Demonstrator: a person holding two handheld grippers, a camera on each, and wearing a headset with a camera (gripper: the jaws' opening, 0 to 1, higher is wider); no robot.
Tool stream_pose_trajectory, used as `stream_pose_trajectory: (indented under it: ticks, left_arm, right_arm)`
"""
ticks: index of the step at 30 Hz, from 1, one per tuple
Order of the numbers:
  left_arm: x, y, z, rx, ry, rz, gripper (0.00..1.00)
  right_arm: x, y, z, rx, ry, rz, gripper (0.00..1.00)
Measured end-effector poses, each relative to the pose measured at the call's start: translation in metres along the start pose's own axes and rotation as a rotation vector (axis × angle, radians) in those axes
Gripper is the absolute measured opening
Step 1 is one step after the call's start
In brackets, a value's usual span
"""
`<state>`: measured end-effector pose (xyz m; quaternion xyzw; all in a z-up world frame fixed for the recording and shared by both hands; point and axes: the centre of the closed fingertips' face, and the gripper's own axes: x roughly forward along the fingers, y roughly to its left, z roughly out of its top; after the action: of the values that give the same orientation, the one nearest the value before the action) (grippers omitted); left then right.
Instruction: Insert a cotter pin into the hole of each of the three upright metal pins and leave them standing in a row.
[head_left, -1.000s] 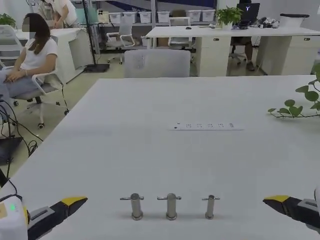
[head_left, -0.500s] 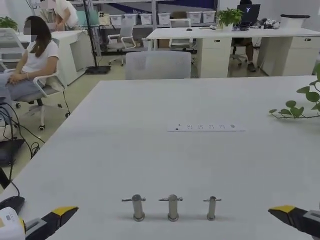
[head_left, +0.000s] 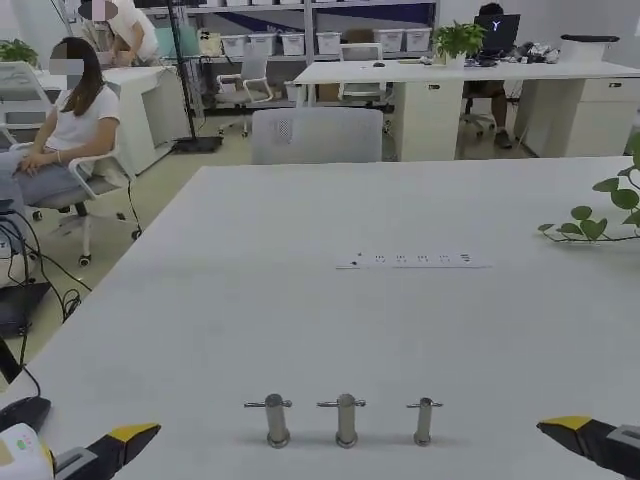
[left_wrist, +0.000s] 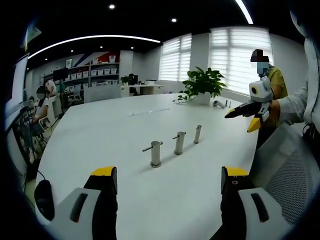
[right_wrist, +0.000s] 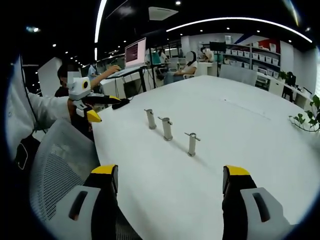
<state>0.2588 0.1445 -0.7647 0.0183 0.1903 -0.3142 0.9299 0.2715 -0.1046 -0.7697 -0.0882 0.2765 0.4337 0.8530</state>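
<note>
Three metal pins are standing upright in a row on the white bench (head_left: 300, 300), ahead of both grippers and between them: the left-hand pin (head_left: 277, 421), the middle pin (head_left: 345, 420) and the slimmer right-hand pin (head_left: 423, 421). Each is a dull silver cylinder on a slightly flared foot. A thin cotter pin (head_left: 268, 404) is crossing each one just under its top.

The left gripper (head_left: 112, 448) is hovering at the near edge of the bench, beside the left-hand pin. The right gripper (head_left: 588, 437) is hovering well off to the side of the right-hand pin.

The left gripper view is showing what the head view cuts off: the left gripper (left_wrist: 169, 175) is spread wide with nothing between its jaws. The row is running away from it and the left-hand pin (left_wrist: 156, 154) is standing closest. Beyond the row, the right gripper (left_wrist: 247, 110) is hanging in a person's hand.

The right gripper view is showing the right gripper (right_wrist: 170, 172) equally wide and empty. Here the right-hand pin (right_wrist: 192, 144) is closest, and the left gripper (right_wrist: 95, 107) is sitting past the far end of the row.

Beyond the pins, a power strip (head_left: 415, 261) is lying flat on the bench, and a trailing plant (head_left: 600, 215) is reaching in on the right gripper's side. A grey chair (head_left: 315, 135) is standing at the far edge. Nothing is lying between either gripper and the row.
</note>
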Motion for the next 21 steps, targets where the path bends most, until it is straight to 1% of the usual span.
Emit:
stream_pose_trajectory:
  ticks: [7, 18, 21]
  left_arm:
    - [-0.0031, 0.0043, -0.0026, -0.008, 0.002, 0.012, 0.86]
    - [-0.0048, 0.0054, -0.0042, -0.016, 0.001, 0.017, 0.85]
    - [-0.0049, 0.0054, -0.0046, -0.011, 0.002, 0.016, 0.85]
  right_arm:
    - [0.0007, 0.0, 0.0003, -0.002, 0.0, 0.004, 0.88]
    - [0.0019, 0.0009, 0.0001, -0.005, 0.001, 0.01, 0.88]
    - [0.0016, 0.0005, -0.0005, -0.002, 0.001, 0.008, 0.88]
